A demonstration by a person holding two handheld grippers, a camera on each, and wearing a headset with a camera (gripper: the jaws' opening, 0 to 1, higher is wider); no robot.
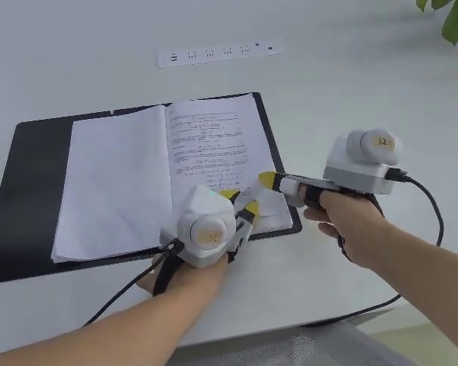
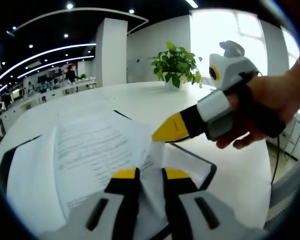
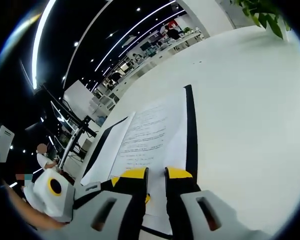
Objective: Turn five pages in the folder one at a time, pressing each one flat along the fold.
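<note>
Left gripper — jaws drawn close on the lower corner of the right-hand page, which rises between them; held so, it seems, to lift one sheet alone. Right gripper — jaws together and empty, tip just beside that corner, probably placed to steady the sheets beneath or to press later. Folder: black cover, lying open on the white table; left page blank, right-hand page printed.
</note>
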